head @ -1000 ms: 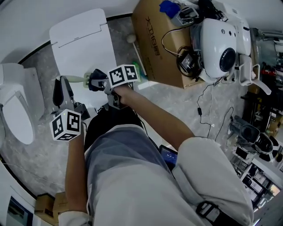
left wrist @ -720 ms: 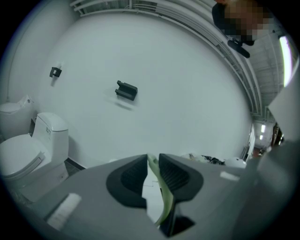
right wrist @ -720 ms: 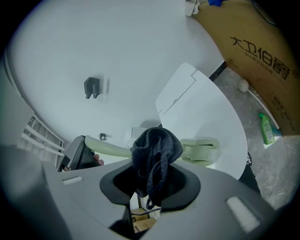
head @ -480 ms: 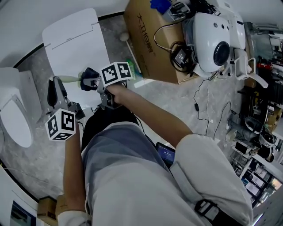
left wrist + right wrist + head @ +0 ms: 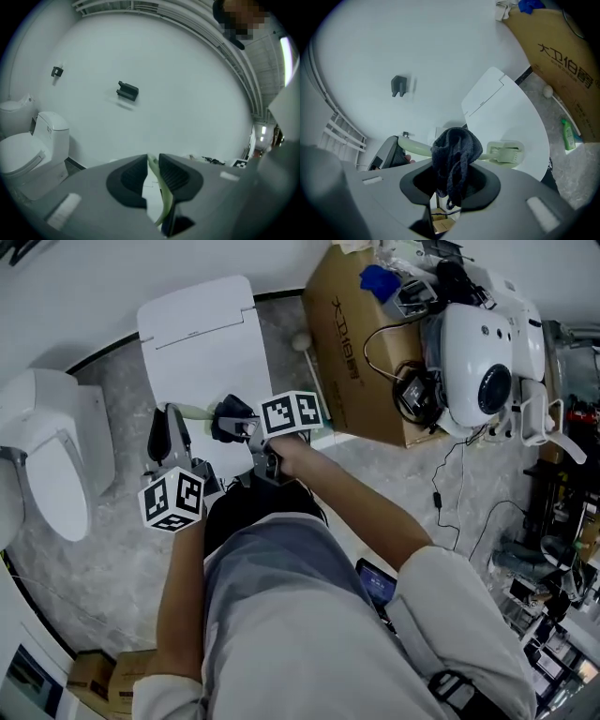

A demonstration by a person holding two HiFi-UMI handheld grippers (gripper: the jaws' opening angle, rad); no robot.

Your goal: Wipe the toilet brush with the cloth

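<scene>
Your left gripper (image 5: 152, 172) had its jaws closed on the pale green handle of the toilet brush (image 5: 417, 149), holding it out over a white panel (image 5: 202, 343) that lay on the floor. Your right gripper (image 5: 452, 183) was clamped on a dark cloth (image 5: 456, 152). The cloth was bunched over the handle, between the left gripper and the brush's flat head. A toilet (image 5: 52, 456) stood at your left and a cardboard box (image 5: 361, 343) at your right.

the cloth (image 5: 456, 157) hides the mid-handle of the toilet brush (image 5: 506, 153) in the right gripper view.
</scene>
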